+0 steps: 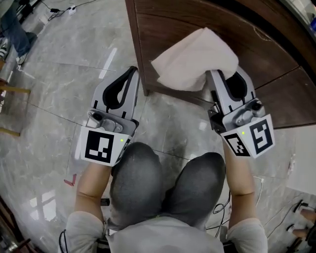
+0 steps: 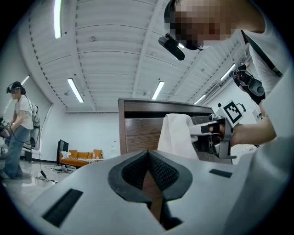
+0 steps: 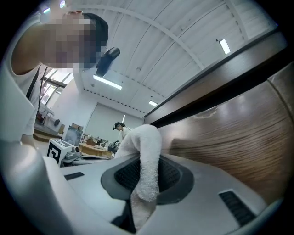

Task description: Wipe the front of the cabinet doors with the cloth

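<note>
A dark wood cabinet [image 1: 207,20] stands ahead of my knees, its door fronts [image 3: 239,137] grained brown. My right gripper [image 1: 219,74] is shut on a white cloth [image 1: 195,57], which bunches up against the cabinet's lower front. In the right gripper view the cloth [image 3: 147,170] hangs pinched between the black pads. The left gripper [image 1: 129,73] is shut with nothing in it, held left of the cabinet's corner [image 1: 143,89] over the floor. From the left gripper view I see the cabinet [image 2: 142,128], the cloth [image 2: 177,135] and the right gripper [image 2: 216,133] beside it.
The marble floor [image 1: 64,74] spreads to the left. My knees [image 1: 168,183] fill the bottom centre. Cables [image 1: 54,10] lie at the far left on the floor. Another person [image 2: 18,128] stands far off, near an orange sofa [image 2: 80,157].
</note>
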Demonstrator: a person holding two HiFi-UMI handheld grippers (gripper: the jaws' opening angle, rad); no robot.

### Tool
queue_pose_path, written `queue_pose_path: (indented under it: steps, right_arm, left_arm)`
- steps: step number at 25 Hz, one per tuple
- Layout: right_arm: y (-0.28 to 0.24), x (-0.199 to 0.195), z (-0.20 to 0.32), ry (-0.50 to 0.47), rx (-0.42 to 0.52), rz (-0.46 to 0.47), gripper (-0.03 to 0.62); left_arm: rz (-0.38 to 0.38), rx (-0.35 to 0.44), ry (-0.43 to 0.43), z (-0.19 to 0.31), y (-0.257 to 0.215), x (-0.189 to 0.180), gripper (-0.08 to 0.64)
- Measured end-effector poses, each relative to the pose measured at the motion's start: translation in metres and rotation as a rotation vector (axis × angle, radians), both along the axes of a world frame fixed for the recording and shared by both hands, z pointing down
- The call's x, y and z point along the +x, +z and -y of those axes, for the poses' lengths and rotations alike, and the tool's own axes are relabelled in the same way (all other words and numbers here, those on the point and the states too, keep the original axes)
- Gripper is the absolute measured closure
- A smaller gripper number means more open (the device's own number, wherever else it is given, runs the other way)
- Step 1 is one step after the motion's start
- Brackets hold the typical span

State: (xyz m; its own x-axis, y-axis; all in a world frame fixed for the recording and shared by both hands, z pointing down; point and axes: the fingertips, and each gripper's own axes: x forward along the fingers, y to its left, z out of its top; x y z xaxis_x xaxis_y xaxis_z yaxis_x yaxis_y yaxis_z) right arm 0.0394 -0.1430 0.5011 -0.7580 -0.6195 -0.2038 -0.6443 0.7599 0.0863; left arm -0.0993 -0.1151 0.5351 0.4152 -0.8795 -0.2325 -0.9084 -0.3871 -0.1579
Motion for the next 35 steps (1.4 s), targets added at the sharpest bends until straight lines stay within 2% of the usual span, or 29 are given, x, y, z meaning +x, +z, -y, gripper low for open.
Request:
queue_pose_path:
  steps: [4, 7, 11, 19, 26, 35]
  right_arm:
    - [0.014, -0.057, 0.01, -0.078, -0.014, -0.033, 0.512]
    - [0.024, -0.093, 0.017, -0.109, -0.019, -0.055, 0.512]
    - [0.036, -0.124, 0.025, -0.136, -0.027, -0.085, 0.512]
    - [0.046, -0.125, 0.035, -0.109, -0.026, -0.102, 0.512]
    - [0.049, -0.128, 0.048, -0.103, -0.021, -0.092, 0.512]
    - [0.046, -0.108, 0.05, -0.072, -0.031, -0.09, 0.512]
  left_arm:
    - [-0.006, -0.027, -0.035, 0.001, 0.012, -0.033, 0.541]
    - [0.019, -0.036, -0.054, -0.001, 0.022, -0.054, 0.541]
    - [0.023, -0.045, -0.07, 0.0, 0.03, -0.072, 0.541]
    - [0.009, -0.04, -0.065, -0.009, 0.04, -0.065, 0.541]
    - [0.013, -0.05, -0.063, 0.005, 0.051, -0.072, 0.541]
    - [0.008, -0.055, -0.042, 0.011, 0.052, -0.064, 0.541]
